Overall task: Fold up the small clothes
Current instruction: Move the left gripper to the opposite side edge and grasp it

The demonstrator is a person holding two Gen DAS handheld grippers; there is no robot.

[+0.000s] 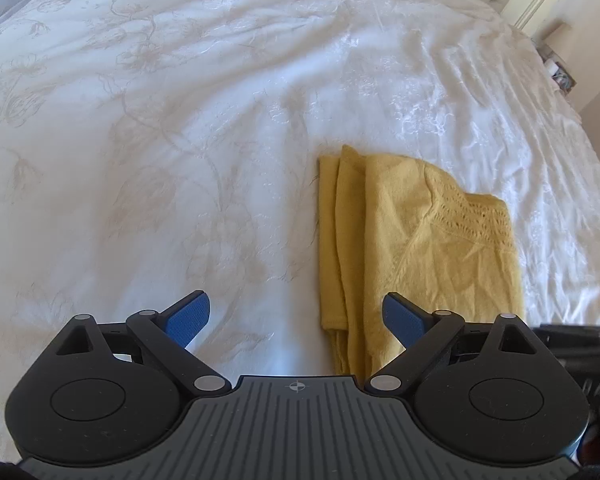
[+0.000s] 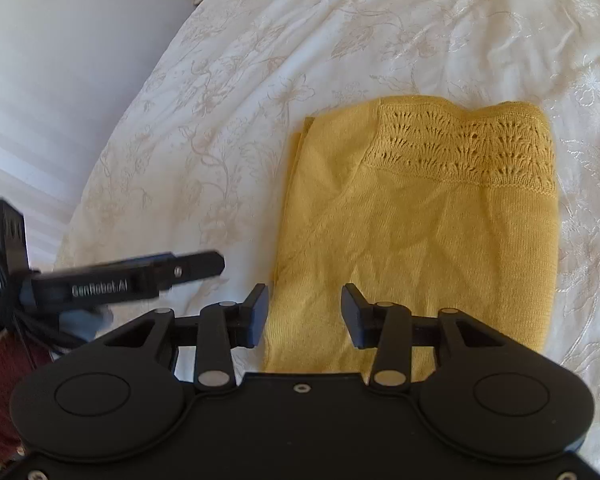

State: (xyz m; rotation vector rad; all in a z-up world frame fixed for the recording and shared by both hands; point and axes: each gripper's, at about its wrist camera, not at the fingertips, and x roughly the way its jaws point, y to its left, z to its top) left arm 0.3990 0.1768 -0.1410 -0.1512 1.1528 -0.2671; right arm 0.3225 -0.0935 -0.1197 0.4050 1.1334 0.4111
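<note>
Garment: folded yellow knit top [image 2: 416, 232] lying flat on the bed [image 1: 180, 120].
Left claw [image 1: 296, 320]: spread, empty, beside the top's near-left edge.
Right claw [image 2: 304, 316]: parted, empty, over the top's near edge.
Risk: a trailing finger could snag the lacy knit and undo the fold.

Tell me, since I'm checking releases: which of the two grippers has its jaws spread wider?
The left gripper: its blue pads stand far apart over the white bedspread. The right gripper is open less, with the folded yellow knit top beneath, ungripped.

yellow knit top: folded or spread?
Folded. The yellow knit top lies as a compact rectangle on the bedspread, layered edges showing along its side.
</note>
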